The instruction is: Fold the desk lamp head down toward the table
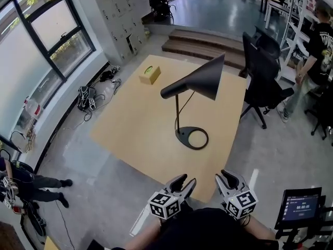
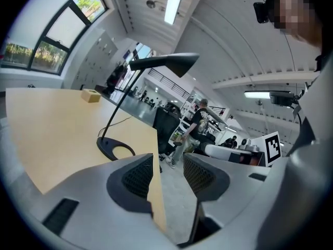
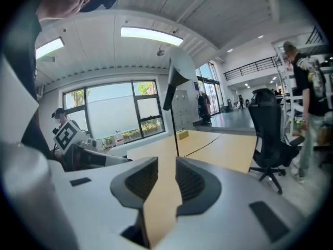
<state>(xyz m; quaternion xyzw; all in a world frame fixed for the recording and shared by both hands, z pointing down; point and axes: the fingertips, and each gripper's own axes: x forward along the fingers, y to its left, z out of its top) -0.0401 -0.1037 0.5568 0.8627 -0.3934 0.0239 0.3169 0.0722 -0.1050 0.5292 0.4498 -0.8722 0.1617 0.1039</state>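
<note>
A black desk lamp stands on the light wooden table (image 1: 135, 124), right of its middle. Its cone-shaped head (image 1: 200, 77) is raised on a thin upright stem (image 1: 177, 111) above a ring-shaped base (image 1: 191, 137). My left gripper (image 1: 186, 181) and right gripper (image 1: 227, 177) hover side by side at the table's near edge, well short of the lamp. Both are open and hold nothing. In the left gripper view the head (image 2: 164, 63) and base (image 2: 115, 148) lie beyond the left gripper (image 2: 168, 165). The right gripper view has the head (image 3: 179, 69) high above the right gripper (image 3: 166, 173).
A yellow box (image 1: 150, 75) sits at the table's far left. A black office chair (image 1: 263, 82) stands off the table's right corner, with a person (image 1: 312, 61) beyond it. Steps (image 1: 208, 40) rise behind the table. Cables (image 1: 88, 98) lie on the floor at left. A screen (image 1: 301, 206) stands at lower right.
</note>
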